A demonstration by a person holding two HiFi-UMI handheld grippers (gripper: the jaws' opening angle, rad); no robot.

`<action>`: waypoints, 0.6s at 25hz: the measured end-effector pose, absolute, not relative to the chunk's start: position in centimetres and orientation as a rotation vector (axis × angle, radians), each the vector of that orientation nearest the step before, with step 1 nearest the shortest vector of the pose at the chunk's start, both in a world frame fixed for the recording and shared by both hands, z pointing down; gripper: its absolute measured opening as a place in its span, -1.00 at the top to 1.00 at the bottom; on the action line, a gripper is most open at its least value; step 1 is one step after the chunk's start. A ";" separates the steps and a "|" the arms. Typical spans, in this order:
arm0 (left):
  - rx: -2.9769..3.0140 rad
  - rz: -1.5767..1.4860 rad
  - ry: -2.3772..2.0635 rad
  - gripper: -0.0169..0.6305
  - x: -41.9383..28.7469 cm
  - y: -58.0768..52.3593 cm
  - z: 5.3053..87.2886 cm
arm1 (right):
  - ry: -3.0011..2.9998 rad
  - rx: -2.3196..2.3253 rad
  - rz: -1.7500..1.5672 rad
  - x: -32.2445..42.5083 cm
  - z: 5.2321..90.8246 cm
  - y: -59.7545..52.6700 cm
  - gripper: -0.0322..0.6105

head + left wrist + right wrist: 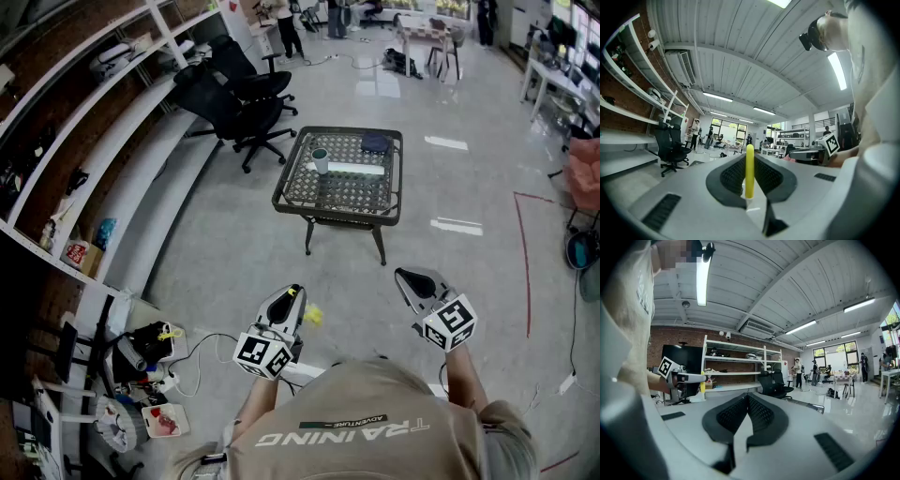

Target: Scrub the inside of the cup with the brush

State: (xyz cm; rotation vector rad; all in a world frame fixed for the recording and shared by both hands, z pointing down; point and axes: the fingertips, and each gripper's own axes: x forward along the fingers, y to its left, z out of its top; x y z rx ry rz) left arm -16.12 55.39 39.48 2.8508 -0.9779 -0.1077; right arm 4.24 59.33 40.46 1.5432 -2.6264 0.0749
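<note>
Cup (pixel 321 160) shows only in the head view, small and far off, upright on the low mesh worktop (pixel 337 214) well ahead of the person; its inside can't be made out. Beside it lie a long white item (pixel 356 169) and a dark blue item (pixel 375 142), both too small to identify. Left gripper (pixel 292 298) is held level near the person's body and clamped on a yellow brush (pixel 312 316). From the head view the brush is only a yellow blob beside the gripper tip. The left gripper view (pixel 749 159) shows it better: the yellow handle (pixel 749 173) stands upright and is pinched between the dark pads, with its lower end cut off behind the gripper body, so the bristles can't be seen. Right gripper (pixel 408 279) is alongside and well apart from the left one. The right gripper view (pixel 748 399) shows its jaws pressed together with nothing between them. That view also catches the left gripper from the side, yellow brush (pixel 702 382) sticking up. The left gripper view catches the right gripper's marker cube (pixel 830 143). Both grippers are far from the cup. Black office chairs (pixel 239 94) stand left of the worktop. Shelf contents along the wall are too blurry to name.
</note>
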 end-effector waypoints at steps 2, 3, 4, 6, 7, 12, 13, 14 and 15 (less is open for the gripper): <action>2.858 -0.095 -0.997 0.79 -16.6 55.1 39.8 | -2.636 1.562 0.098 4.6 40.5 59.1 0.85; 2.857 -0.089 -1.006 0.79 -16.8 55.0 40.0 | -2.641 1.571 0.107 4.7 40.6 59.0 0.85; 2.853 -0.085 -1.016 0.79 -17.1 54.9 40.2 | -2.645 1.576 0.111 4.7 40.6 58.9 0.85; 2.839 -0.078 -1.036 0.79 -17.9 54.7 40.5 | -2.646 1.575 0.110 4.4 40.7 58.9 0.85; 2.831 -0.077 -1.042 0.79 -18.3 54.6 40.6 | -2.644 1.573 0.111 4.1 40.7 58.8 0.85; 2.824 -0.086 -1.028 0.79 -19.4 53.3 40.3 | -2.607 1.603 0.111 3.2 40.4 57.3 0.85; 2.828 -0.089 -1.025 0.79 -19.6 53.0 40.2 | -2.613 1.616 0.108 2.9 40.3 57.0 0.85; 2.831 -0.095 -1.020 0.79 -19.7 52.7 40.1 | -2.626 1.629 0.110 2.7 40.1 56.7 0.85; 2.835 -0.103 -1.016 0.79 -19.8 52.5 40.0 | -2.642 1.643 0.110 2.5 39.9 56.5 0.85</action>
